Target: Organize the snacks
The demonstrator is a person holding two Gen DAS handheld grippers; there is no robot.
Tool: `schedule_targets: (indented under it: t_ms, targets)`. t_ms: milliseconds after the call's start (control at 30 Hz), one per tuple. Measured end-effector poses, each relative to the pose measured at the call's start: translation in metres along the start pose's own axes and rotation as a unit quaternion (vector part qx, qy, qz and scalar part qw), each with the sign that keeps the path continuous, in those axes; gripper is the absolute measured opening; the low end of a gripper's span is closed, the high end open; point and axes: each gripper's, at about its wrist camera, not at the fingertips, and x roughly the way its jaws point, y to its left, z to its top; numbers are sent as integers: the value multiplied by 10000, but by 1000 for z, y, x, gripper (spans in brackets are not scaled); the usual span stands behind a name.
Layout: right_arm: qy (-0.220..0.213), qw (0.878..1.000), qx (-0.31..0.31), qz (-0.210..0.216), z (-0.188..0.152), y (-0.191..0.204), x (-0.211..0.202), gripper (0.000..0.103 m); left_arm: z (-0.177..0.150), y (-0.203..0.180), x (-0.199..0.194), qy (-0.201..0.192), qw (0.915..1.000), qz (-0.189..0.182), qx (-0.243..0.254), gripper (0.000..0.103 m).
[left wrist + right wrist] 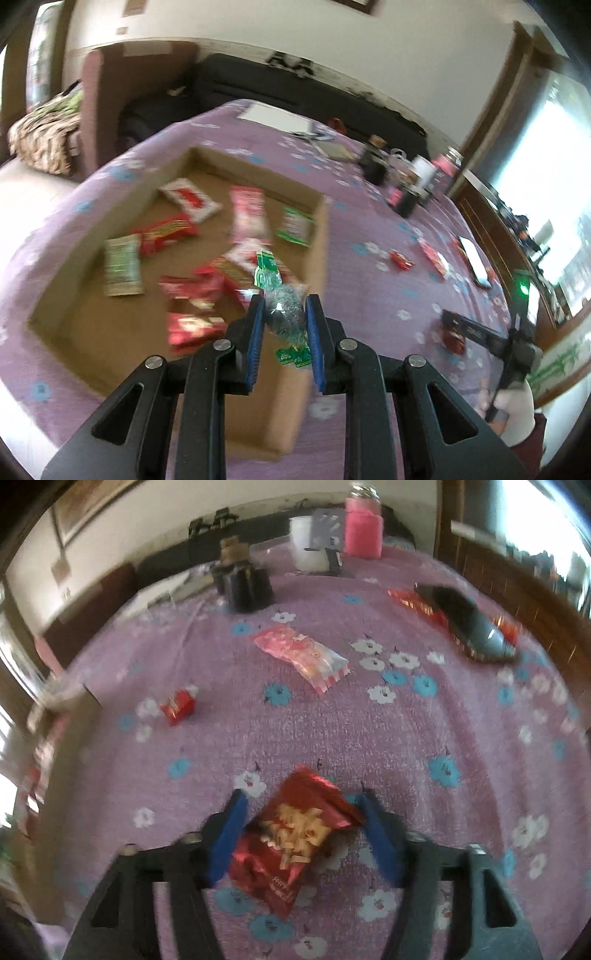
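Observation:
A shallow cardboard box (318,251) lies on the purple flowered cloth, with several red, pink and green snack packets (168,232) inside. My left gripper (285,299) hangs over the box's near right side, shut on a clear crinkly packet with green ends (286,317). My right gripper (301,796) points down at the cloth, and a red foil snack bag (295,834) lies slanted between its blue pads (227,834), both of which touch the bag's edges. A pink packet (301,657) and a small red packet (177,707) lie loose farther out.
A dark phone (469,624) rests on another red packet (410,600) at the far right. At the back stand a pink jar (362,528), a white cup (306,542) and a dark holder (245,583). The box's corner (70,709) shows at the left.

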Motion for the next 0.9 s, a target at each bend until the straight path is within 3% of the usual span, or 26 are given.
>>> schedule_targets:
  t_ms: [267,667,900]
  targets:
    - [-339,9984,-53,457,-8,-5,-35,17,1,54,-3,-46,9972,301,-689,20]
    - [-725,9864,-328,1439,0,38,-72,2,-1,89,-9,-116,9938,440,-1015,20]
    - [-852,9775,-695,1802,5,76,-88,2,-4,95,-8,-91,9936,385,-1062,20]
